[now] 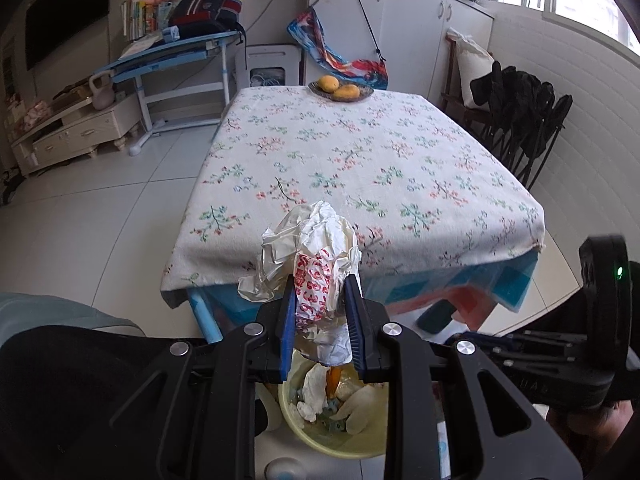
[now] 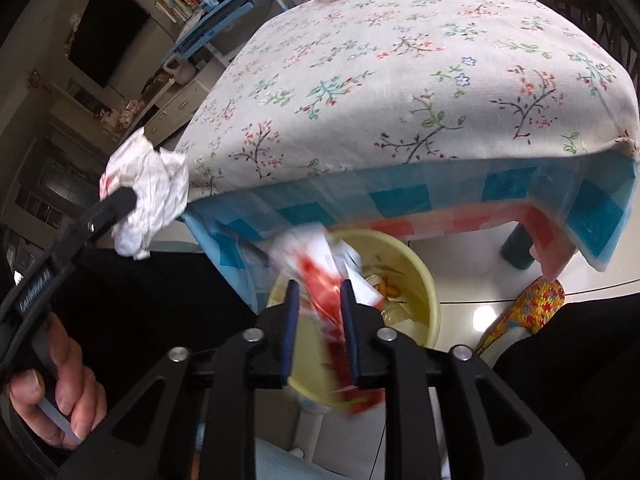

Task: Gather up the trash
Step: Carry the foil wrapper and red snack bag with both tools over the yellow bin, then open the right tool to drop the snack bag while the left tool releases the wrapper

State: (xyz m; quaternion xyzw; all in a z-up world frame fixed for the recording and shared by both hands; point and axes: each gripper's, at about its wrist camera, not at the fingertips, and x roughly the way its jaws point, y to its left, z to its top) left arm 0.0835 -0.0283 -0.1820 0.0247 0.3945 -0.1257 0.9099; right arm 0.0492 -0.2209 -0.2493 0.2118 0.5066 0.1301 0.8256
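The wrapper (image 2: pixel 320 276) between my right gripper's (image 2: pixel 319 300) blue pads is smeared by motion blur; I can make out only red and white patches, and its lower end runs out of focus below the fingers. The pads stand on either side of it, but I cannot tell whether they are pressing it or have let it go. My left gripper (image 1: pixel 319 300) is clamped on a crumpled paper bundle (image 1: pixel 310 252): thin, creased white sheet wrapped around a strip printed with a red pattern. In the right wrist view the same bundle (image 2: pixel 148 196) shows as a wrinkled white wad at the tip of the left tool, just beside the table corner; the hand (image 2: pixel 52 396) on the trigger is partly cut off by the frame edge.

Both items hang above the bin (image 2: pixel 424 276), a round pale-yellow plastic pail on the tiled floor beside the table (image 1: pixel 360 152). My left tool's body hides most of the bin's rim (image 1: pixel 292 420); inside, white tissue scraps and an orange piece are visible.

The table carries a coarse floral cloth over a glossy blue-and-pink checked underlayer. A plate of yellow fruit (image 1: pixel 340 88) sits at its far edge.
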